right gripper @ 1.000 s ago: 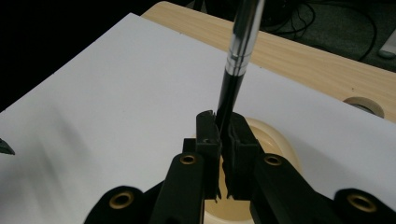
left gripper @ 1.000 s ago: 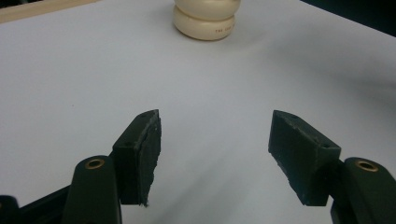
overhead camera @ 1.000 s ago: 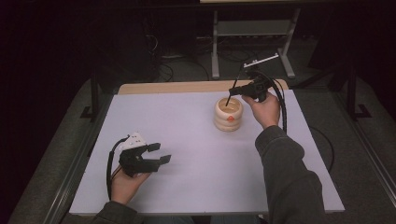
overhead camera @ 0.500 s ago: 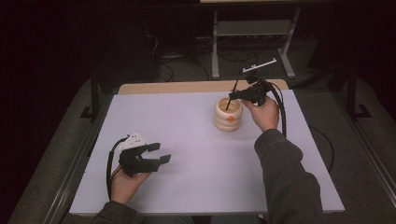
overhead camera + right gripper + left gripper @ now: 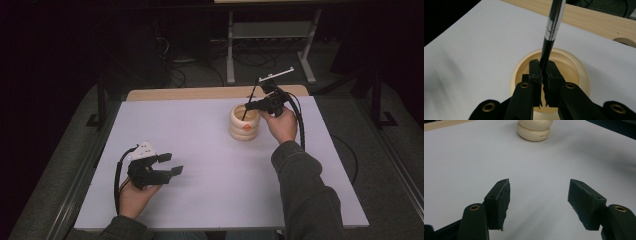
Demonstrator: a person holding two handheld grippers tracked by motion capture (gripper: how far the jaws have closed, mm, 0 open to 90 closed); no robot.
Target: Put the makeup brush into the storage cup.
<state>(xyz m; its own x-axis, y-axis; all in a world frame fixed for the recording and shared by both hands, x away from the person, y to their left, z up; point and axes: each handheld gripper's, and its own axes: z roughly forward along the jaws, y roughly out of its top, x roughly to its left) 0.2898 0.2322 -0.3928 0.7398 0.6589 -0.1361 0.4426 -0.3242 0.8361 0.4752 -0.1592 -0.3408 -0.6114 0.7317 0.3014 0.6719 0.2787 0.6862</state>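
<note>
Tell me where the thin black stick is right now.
In the high view the stick is right of centre at the table's far side, clamped in the right tool, its lower end dipping into the cream pot.

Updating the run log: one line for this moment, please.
right gripper: shut on pen over cream holder | left gripper: open, nothing between jaws, over white table

A lab: bare white table [image 5: 210,130], floor cables [image 5: 185,70], metal stand [image 5: 270,35].
</note>
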